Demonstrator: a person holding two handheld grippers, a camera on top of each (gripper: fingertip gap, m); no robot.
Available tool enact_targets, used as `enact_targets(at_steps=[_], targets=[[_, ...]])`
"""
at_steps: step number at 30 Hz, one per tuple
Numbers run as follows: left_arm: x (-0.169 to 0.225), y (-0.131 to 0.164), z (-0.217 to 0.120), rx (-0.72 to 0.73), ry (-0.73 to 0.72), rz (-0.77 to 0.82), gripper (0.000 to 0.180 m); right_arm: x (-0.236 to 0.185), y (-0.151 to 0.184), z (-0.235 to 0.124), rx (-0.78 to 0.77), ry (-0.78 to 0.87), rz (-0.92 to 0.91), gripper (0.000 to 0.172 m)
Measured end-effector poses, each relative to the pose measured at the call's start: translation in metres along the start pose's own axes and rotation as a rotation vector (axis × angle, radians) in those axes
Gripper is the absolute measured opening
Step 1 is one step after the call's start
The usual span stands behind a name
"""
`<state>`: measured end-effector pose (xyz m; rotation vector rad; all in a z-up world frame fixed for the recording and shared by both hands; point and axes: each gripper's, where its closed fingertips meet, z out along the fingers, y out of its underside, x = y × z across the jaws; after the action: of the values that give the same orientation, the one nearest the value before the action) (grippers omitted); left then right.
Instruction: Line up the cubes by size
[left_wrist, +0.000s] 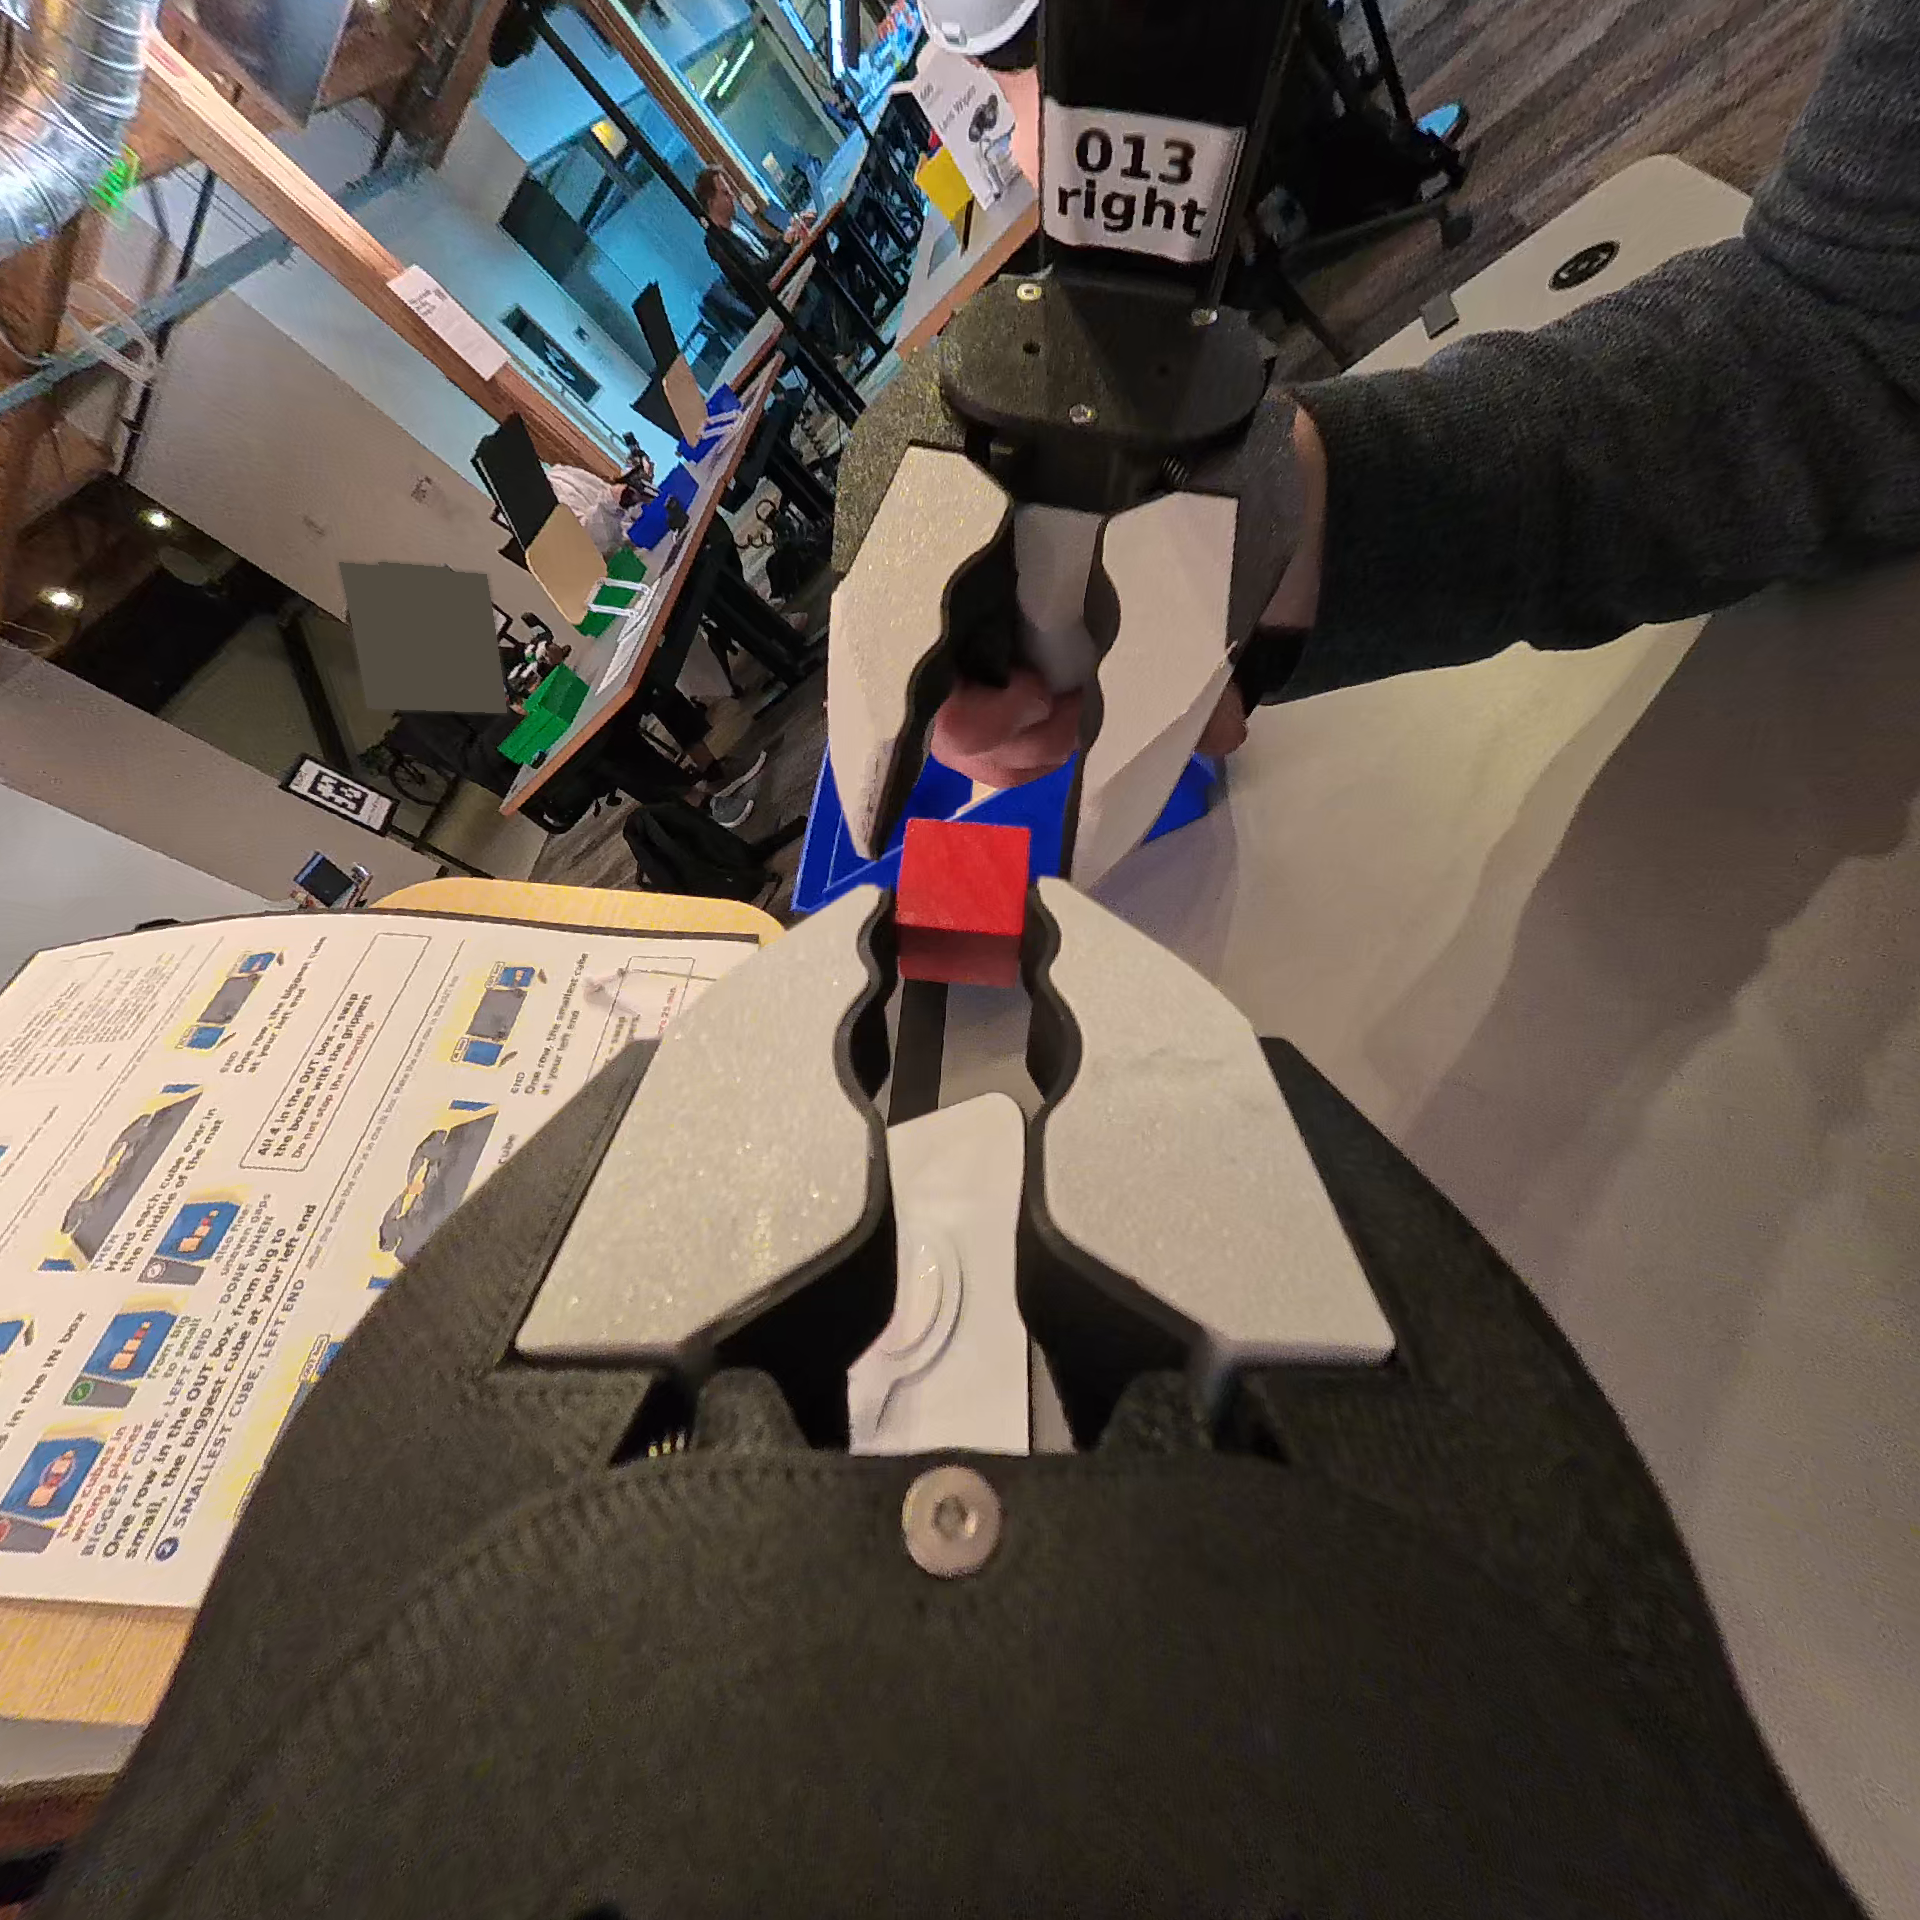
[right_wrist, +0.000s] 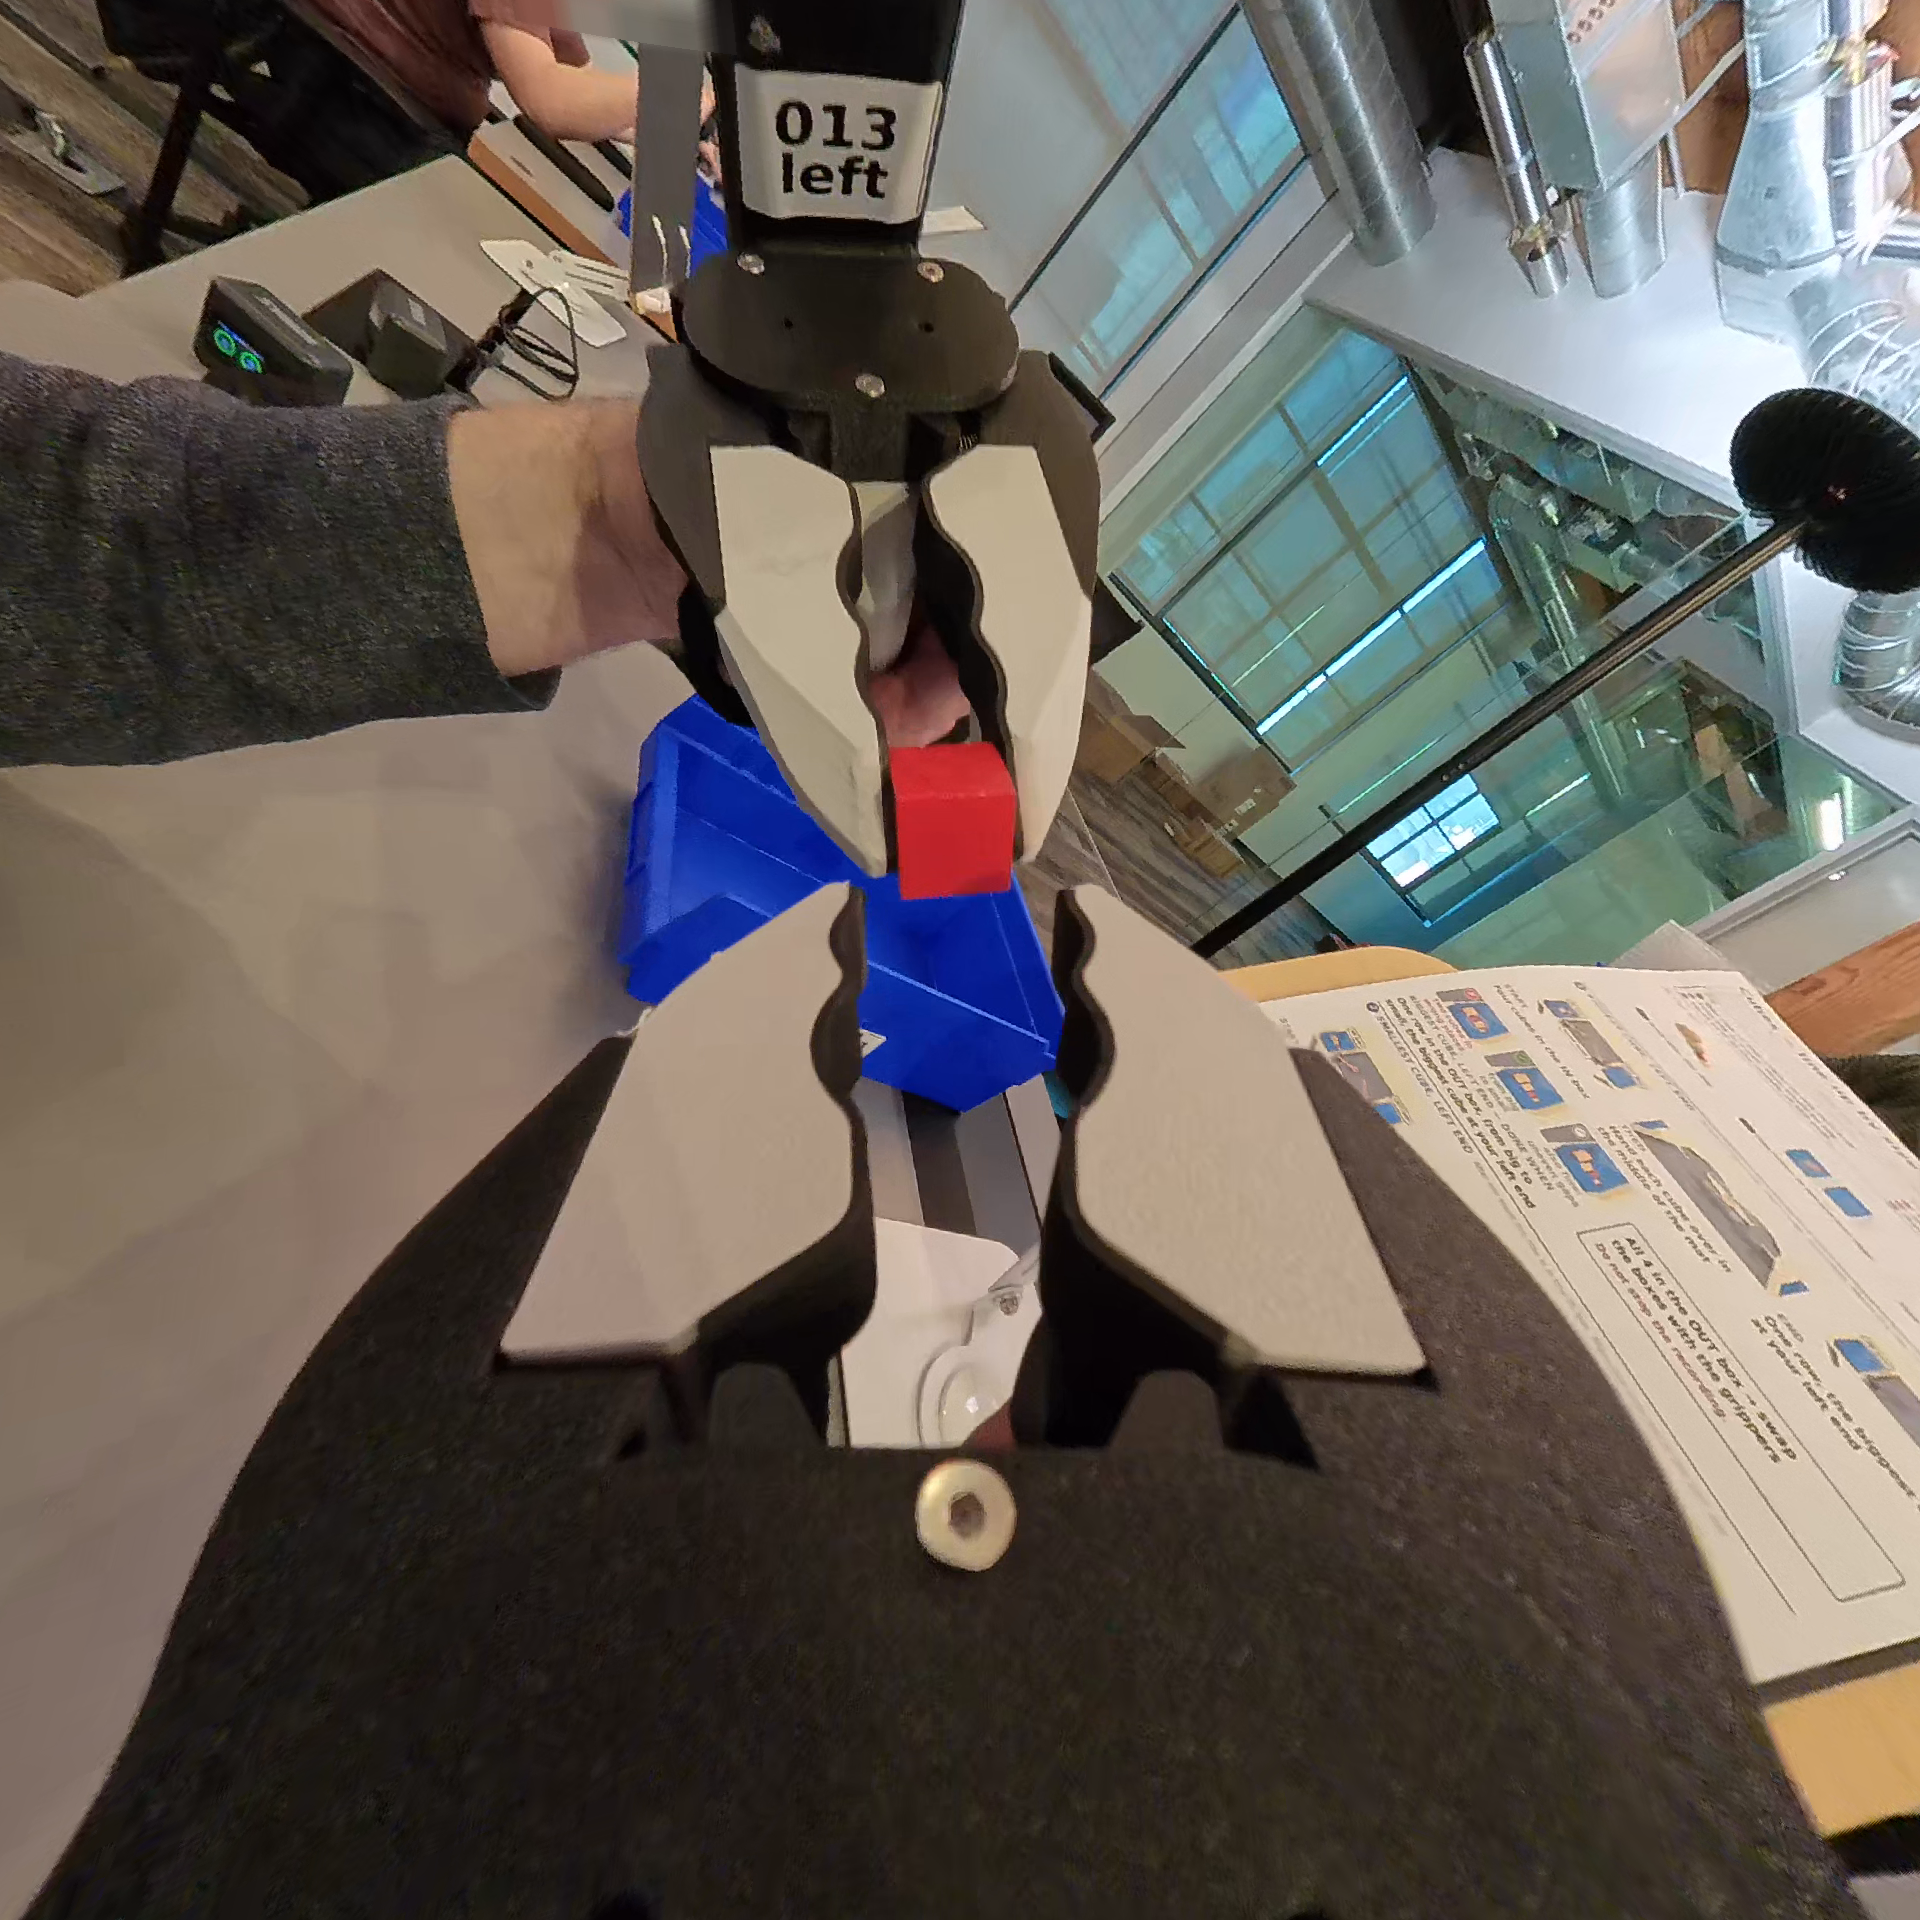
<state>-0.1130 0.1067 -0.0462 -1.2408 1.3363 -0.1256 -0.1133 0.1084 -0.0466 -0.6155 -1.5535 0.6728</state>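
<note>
The bench (right_wrist: 260, 987) is a pale grey-white surface, plain and matte, with soft shadows across it. A blue bin (right_wrist: 727, 894) stands on it, open side up, and beside it an instruction sheet (left_wrist: 260, 1195) with small coloured diagrams lies on a light wooden board (left_wrist: 582, 899). The two grippers meet tip to tip above the bin. The left gripper (left_wrist: 961, 914) has its jaws closed on the red cube (left_wrist: 964, 883), both pads pressed against opposite faces, so the cube is held in the air over the bin. The right gripper (right_wrist: 961, 914) faces it with its jaws apart, their tips just short of the cube and not pressing on it. A hand in a grey sleeve (right_wrist: 208, 561) holds each gripper. Beyond the bench the room is a large open workshop: long tables carrying green and blue boxes (left_wrist: 551, 717), a seated person (left_wrist: 727, 239) in the distance, dark patterned flooring, tall glass partitions (right_wrist: 1351, 582), timber beams and silver ventilation ducts (right_wrist: 1558, 125) overhead. Black chargers with cables (right_wrist: 343, 343) sit at the bench's far end.
</note>
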Motion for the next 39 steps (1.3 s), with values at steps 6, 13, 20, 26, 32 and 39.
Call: enact_targets(at_steps=[6, 13, 20, 26, 32, 39], targets=[[0.003, 0.001, 0.002, -0.012, 0.016, 0.002, 0.022, -0.007, -0.003, 0.004, 0.018, -0.024, 0.003, 0.031], [0.007, 0.001, 0.000, -0.007, 0.040, -0.004, 0.022, -0.011, -0.004, 0.005, 0.027, -0.050, -0.001, 0.027], [0.010, 0.001, -0.001, -0.002, 0.060, -0.009, 0.021, -0.014, -0.006, 0.004, 0.035, -0.068, -0.003, 0.026], [0.014, 0.002, -0.001, -0.007, 0.081, -0.009, 0.022, -0.018, -0.006, 0.005, 0.043, -0.096, 0.015, 0.026], [0.016, 0.003, -0.001, -0.009, 0.099, -0.015, 0.022, -0.021, -0.005, 0.005, 0.043, -0.113, 0.015, 0.026], [0.019, 0.000, -0.001, 0.012, 0.117, -0.022, 0.022, -0.023, -0.008, 0.003, 0.053, -0.120, -0.002, 0.025]])
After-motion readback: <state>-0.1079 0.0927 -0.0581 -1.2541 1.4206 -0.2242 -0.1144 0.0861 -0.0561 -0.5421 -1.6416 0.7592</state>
